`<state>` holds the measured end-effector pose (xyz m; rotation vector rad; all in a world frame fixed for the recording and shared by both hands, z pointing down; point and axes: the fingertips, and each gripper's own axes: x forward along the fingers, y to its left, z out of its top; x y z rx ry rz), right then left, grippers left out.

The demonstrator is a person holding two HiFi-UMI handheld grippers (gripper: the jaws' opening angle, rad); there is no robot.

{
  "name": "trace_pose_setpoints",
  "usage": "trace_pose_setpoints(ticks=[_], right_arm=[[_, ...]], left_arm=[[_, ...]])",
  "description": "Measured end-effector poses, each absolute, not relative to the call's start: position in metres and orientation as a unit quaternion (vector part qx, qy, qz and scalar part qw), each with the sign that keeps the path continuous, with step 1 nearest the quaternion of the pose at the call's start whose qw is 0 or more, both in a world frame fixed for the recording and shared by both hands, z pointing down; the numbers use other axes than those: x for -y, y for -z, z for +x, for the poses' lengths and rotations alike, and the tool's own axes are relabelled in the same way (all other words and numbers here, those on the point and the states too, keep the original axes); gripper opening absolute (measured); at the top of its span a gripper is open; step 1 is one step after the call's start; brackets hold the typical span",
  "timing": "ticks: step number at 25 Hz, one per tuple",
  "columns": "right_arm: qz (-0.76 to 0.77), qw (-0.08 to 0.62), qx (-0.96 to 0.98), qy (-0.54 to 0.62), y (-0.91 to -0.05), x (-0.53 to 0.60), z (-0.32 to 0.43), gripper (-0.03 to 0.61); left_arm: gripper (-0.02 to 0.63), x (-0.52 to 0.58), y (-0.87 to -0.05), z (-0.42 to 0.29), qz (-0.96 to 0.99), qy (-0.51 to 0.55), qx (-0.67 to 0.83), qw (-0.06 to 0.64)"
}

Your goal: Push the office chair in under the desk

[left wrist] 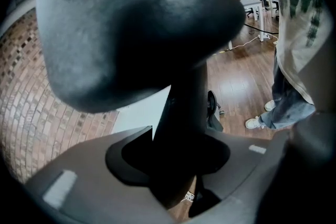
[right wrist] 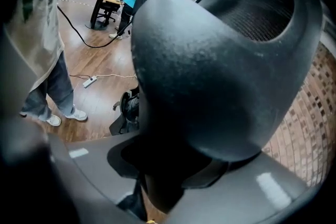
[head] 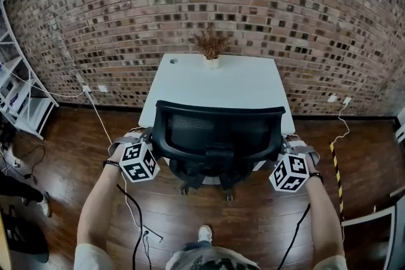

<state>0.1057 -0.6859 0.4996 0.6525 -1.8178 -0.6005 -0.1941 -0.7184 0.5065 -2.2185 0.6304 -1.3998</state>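
A black office chair with a mesh backrest (head: 218,129) stands between the two grippers, its back towards the person. Ahead of the jaws and past the chair is a white rectangular desk (head: 221,82), set against a red-brown brick wall (head: 253,3). In the head view the top of the backrest overlaps the desk's near edge; how far the seat reaches under cannot be told. The left gripper (head: 149,136) is clamped on the left armrest (left wrist: 136,34): the padded black top fills the space above the jaws, and its dark post runs down between them, both jaws closed against it. The right gripper (head: 286,143) grips the right armrest (right wrist: 210,76) in the same way, the post caught between its jaws under the pad. A small pale pot of dried brown twigs (head: 211,47) stands at the desk's far edge. Dark wooden floorboards (head: 63,155) lie below both grippers.
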Motion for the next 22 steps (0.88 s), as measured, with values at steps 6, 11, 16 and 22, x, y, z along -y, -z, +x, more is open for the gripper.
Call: trace_pose_setpoints(ticks=[6,11,16,22], right_arm=[[0.284,0.535,0.755,0.251,-0.497,0.719,0.105,0.163],[0.291,0.533,0.752,0.255,-0.497,0.742,0.106,0.166],[0.293,0.534,0.751,0.254,-0.495,0.753,0.108,0.167],[0.314,0.513,0.758,0.253,-0.494,0.761,0.107,0.195]], left_arm=[[0.204,0.752,-0.503,-0.195,-0.804,0.505,-0.224,0.222],[0.204,0.773,-0.503,-0.194,-0.803,0.504,-0.227,0.225],[0.204,0.783,-0.502,-0.192,-0.804,0.504,-0.223,0.223],[0.221,0.788,-0.502,-0.191,-0.808,0.492,-0.234,0.222]])
